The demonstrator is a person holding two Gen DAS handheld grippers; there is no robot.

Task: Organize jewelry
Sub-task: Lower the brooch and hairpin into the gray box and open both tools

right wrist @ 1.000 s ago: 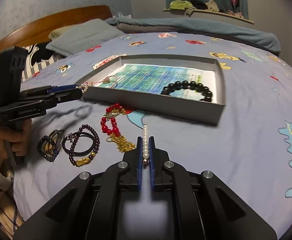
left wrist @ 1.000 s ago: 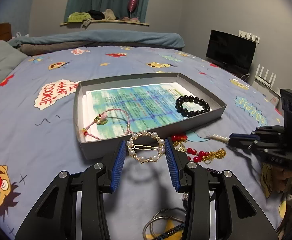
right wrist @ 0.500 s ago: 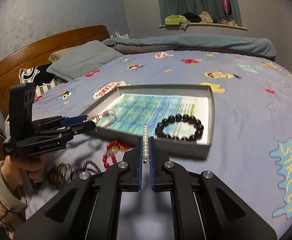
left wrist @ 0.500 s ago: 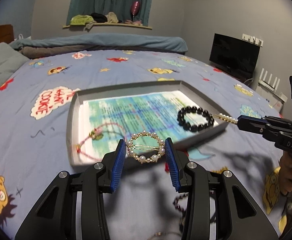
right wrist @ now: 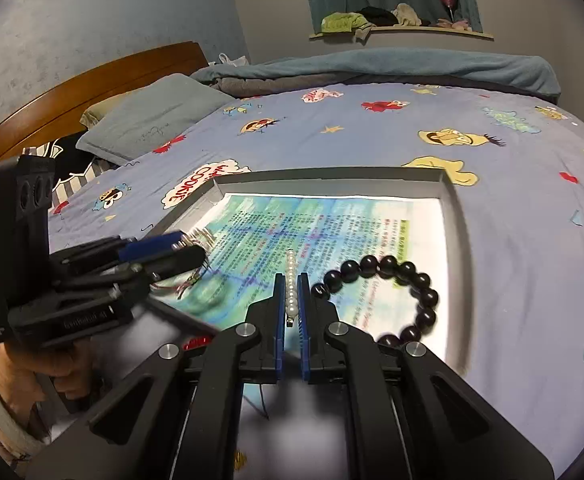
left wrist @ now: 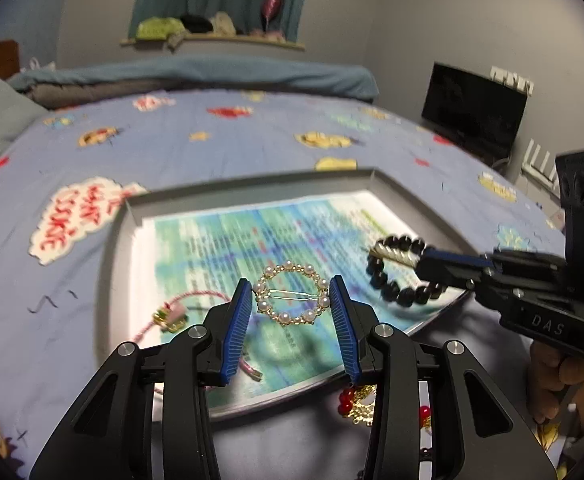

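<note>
Two grippers carry jewelry above the grey tray (left wrist: 420, 200), which lies on the bedspread (right wrist: 372, 128).

1. Left gripper (left wrist: 290, 316): jaws partly closed, gripping the round pearl hair clip (left wrist: 290, 299) by its rim, above the tray's near half.
2. Right gripper (right wrist: 290, 316): jaws nearly closed on the straight pearl hair pin (right wrist: 290, 284), which points forward over the printed paper liner (right wrist: 332, 220).
3. Already in the tray: black bead bracelet (right wrist: 396, 296) and pink cord bracelet (left wrist: 171, 312).

Step in hand, as judged: transfer into the tray, release pending.

Next move, as judged: lower each piece onto bare liner, with the pin beside the black bead bracelet rather than across it, then open the jaws. Red and gold pieces (left wrist: 356, 404) remain outside the tray.
</note>
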